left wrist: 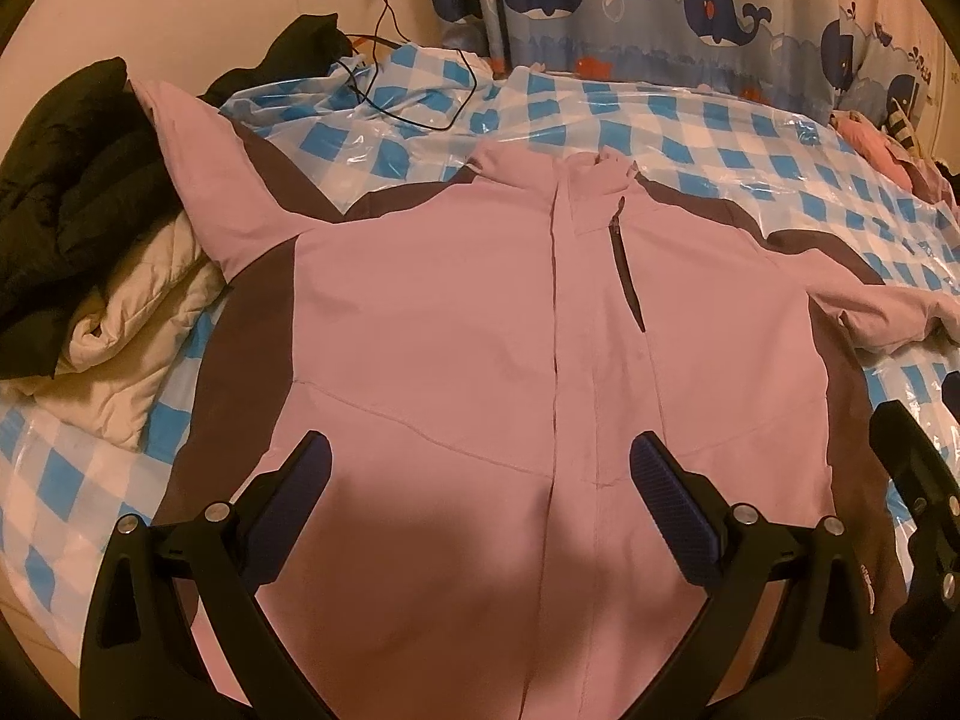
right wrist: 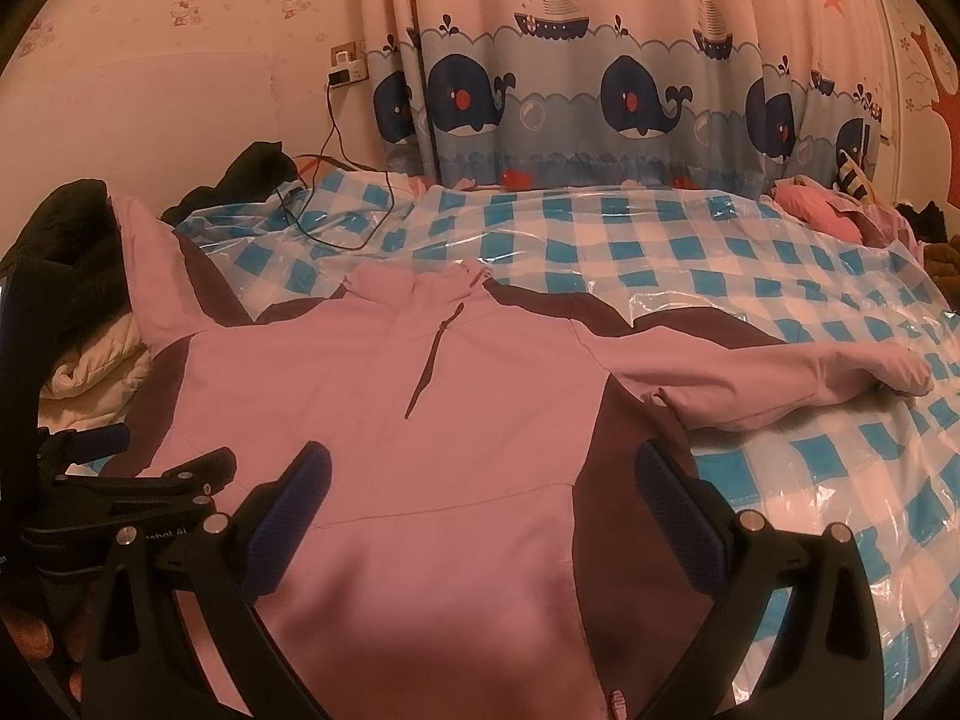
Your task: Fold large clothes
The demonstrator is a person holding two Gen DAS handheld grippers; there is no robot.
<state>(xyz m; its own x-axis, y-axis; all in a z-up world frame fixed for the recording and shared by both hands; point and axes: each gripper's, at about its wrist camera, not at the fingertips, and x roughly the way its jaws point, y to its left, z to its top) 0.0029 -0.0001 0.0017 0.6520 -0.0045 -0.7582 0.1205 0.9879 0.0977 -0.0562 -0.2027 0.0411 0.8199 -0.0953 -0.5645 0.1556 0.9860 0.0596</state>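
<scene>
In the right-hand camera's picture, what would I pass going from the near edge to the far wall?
Right gripper → pink jacket → blue checked plastic-covered bedspread → whale curtain.

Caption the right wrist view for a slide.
Open right gripper hovers over pink jacket spread flat on checkered bed cover.

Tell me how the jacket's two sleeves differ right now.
The left sleeve angles up toward the head of the bed and runs up against the black coat; the right sleeve stretches sideways, lying flat on the checked cover. The left sleeve's cuff is hidden, the right sleeve's cuff shows. Both are pink with dark shoulder panels, and neither is folded in yet.
</scene>
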